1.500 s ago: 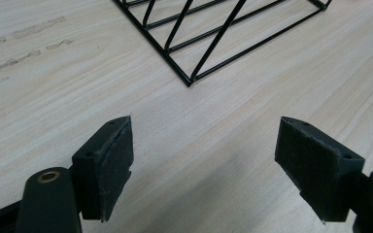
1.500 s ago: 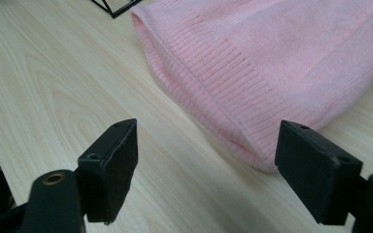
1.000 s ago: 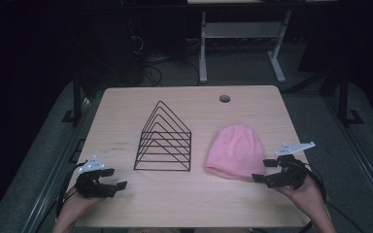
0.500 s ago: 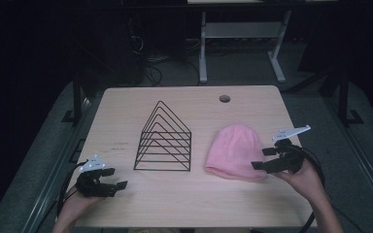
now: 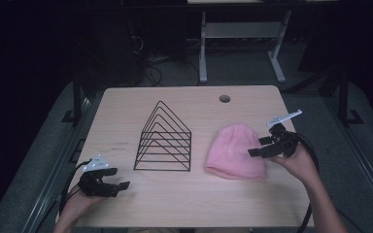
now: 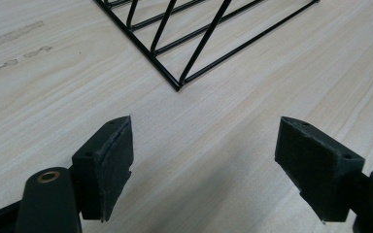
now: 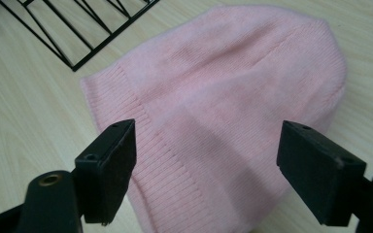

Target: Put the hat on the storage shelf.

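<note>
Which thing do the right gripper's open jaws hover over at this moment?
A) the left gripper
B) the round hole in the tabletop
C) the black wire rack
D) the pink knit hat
D: in the right gripper view the right gripper has its jaws spread wide above the pink knit hat, with the black wire rack off to one side.

The high view looks forward and down over the whole table (image 5: 184,204). The left gripper view sits close, facing the wire rack (image 6: 209,43) at 12 o'clock. The right gripper view hangs near the pink hat (image 7: 233,107), sharing the rack at 11 o'clock.
</note>
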The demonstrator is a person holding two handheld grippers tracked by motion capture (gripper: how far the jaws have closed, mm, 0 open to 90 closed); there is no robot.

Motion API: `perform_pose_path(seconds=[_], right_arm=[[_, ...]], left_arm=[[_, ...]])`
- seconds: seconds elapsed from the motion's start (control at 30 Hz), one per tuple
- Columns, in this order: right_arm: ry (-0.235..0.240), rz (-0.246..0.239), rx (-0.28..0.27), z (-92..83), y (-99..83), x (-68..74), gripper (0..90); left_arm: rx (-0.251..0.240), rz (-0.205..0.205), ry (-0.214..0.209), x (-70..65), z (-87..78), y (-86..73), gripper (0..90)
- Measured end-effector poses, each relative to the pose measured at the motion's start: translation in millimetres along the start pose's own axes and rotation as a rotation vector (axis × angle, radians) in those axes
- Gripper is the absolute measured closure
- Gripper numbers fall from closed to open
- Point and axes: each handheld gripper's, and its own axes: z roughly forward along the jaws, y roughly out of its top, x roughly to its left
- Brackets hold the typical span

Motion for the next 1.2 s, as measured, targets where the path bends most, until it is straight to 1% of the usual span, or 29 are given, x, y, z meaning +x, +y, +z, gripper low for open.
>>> perform_pose_path(seconds=[0.13, 0.17, 0.3, 0.37, 0.5, 0.57, 0.6, 0.7, 0.73, 0.77, 1.0, 1.07, 1.13, 1.2], right_arm=[[0.000, 0.007, 0.021, 4.5, 8.1, -6.9, 22.0], [0.001, 0.009, 0.022, 5.3, 9.6, -8.2, 22.1], [0.000, 0.013, 0.040, 11.4, 19.1, -15.7, 22.1], [0.000, 0.016, 0.048, 14.6, 23.0, -20.1, 22.1], [-0.004, 0.039, 0.072, 21.3, 29.4, -29.1, 22.1], [-0.005, 0.046, 0.074, 24.4, 31.2, -33.9, 22.9], [-0.008, 0.058, 0.080, 26.0, 32.1, -36.0, 22.9], [-0.021, 0.069, 0.085, 31.5, 33.8, -41.4, 22.9], [-0.024, 0.069, 0.086, 33.3, 34.3, -43.1, 22.9], [-0.023, 0.074, 0.085, 35.1, 34.9, -44.6, 22.9], [-0.033, 0.092, 0.114, 47.3, 40.7, -55.0, 24.6], [-0.038, 0.097, 0.124, 49.6, 41.9, -58.4, 25.7], [-0.041, 0.106, 0.127, 51.4, 42.9, -61.7, 25.9], [-0.038, 0.116, 0.128, 52.9, 43.3, -65.0, 27.0]], left_arm=[[-0.002, -0.006, 0.002, 0.2, -1.6, -1.7, 21.9], [-0.007, -0.015, 0.002, -0.2, -1.8, -2.0, 21.9], [-0.007, -0.016, 0.003, 0.4, -1.9, -2.7, 21.8], [-0.005, -0.010, 0.001, 1.2, -2.2, -3.0, 21.8], [-0.006, -0.019, 0.001, 2.9, -2.5, -3.8, 21.9], [-0.009, -0.022, 0.001, 3.6, -2.0, -4.0, 21.8], [-0.007, -0.021, 0.001, 3.9, -1.8, -4.0, 21.9], [-0.008, -0.025, -0.001, 4.3, -1.6, -4.2, 21.8], [-0.003, -0.020, -0.001, 4.9, -2.0, -4.2, 21.8], [-0.009, -0.028, 0.000, 4.6, -1.5, -4.5, 21.8], [-0.001, -0.020, -0.003, 6.4, -1.1, -4.8, 21.9], [-0.002, -0.021, -0.003, 6.5, -1.2, -5.2, 21.9], [-0.009, -0.031, -0.002, 6.3, -0.8, -5.7, 21.8], [-0.004, -0.028, -0.002, 7.1, -1.3, -5.8, 21.9]])
